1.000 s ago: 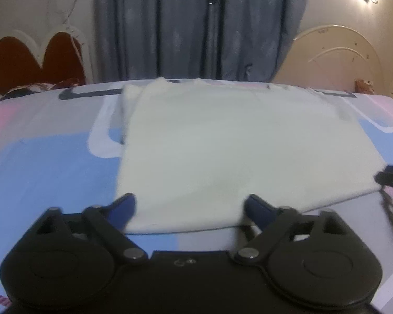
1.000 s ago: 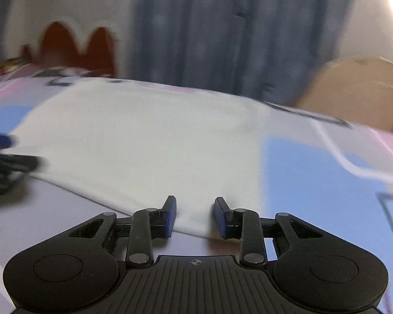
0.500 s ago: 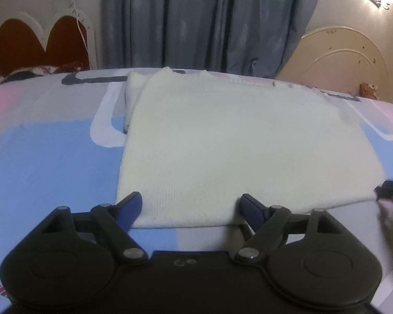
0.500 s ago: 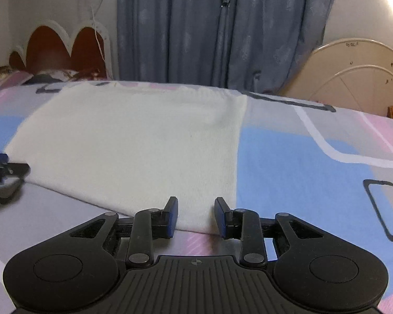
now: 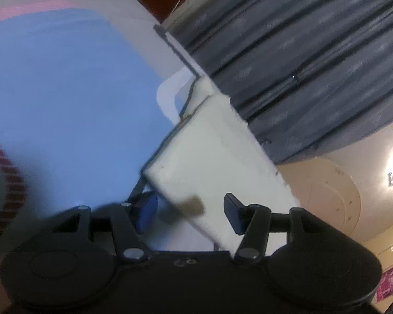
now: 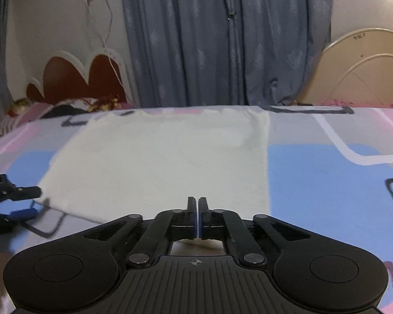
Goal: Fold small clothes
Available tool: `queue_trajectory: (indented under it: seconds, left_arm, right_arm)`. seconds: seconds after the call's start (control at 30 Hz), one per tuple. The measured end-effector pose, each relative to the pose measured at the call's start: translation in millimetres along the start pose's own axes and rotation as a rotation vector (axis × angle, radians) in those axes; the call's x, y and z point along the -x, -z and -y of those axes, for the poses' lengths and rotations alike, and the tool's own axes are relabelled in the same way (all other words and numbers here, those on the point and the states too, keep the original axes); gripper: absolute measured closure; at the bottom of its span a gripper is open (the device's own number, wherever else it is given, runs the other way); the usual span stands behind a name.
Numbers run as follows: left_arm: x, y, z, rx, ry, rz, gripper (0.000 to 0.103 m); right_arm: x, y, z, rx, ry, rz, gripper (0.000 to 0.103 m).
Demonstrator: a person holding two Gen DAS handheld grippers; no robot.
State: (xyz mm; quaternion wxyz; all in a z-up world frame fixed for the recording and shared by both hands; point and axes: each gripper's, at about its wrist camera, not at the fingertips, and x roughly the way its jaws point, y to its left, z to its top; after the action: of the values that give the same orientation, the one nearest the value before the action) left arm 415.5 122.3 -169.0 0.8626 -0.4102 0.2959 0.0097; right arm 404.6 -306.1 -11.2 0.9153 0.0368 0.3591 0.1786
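On a bed (image 6: 327,183) spread with a blue, pink and grey patterned sheet, a cream garment (image 6: 170,162) is seen laid flat, its near hem towards the two tools. At far left in the right wrist view, the left tool (image 6: 26,201) is shown at the garment's near left corner; in its own tilted, blurred view (image 5: 190,210) the jaws are closing, with that corner between them, and the pads are not yet pressed on the cloth. At centre, the right tool (image 6: 197,209) is shown with its jaws brought fully together on the near hem, close to the right corner, a sliver of cloth being visible behind the fingers. A grey curtain (image 6: 222,39) and a scalloped headboard (image 6: 76,78) are seen beyond. The garment is judged light, soft and limp, likely to sag and crease wherever it is left unsupported; hold is best taken at the two near corners, right at the hem, so that the edge can be carried over evenly.
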Motion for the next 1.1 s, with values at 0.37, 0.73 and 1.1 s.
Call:
queue_trajectory:
  seconds: [0.37, 0.73, 1.1]
  left_arm:
    - [-35, -3, 15, 0.033, 0.054, 0.076, 0.048]
    - [-34, -8, 18, 0.037, 0.074, 0.095, 0.096]
    - [-51, -18, 24, -0.039, -0.013, 0.050, 0.097]
  right_arm:
    - [-70, -17, -25, -0.036, -0.061, 0.008, 0.103]
    - [-121, -44, -40, -0.042, -0.098, 0.089, 0.103]
    - [-152, -34, -38, -0.052, -0.093, 0.001, 0.103]
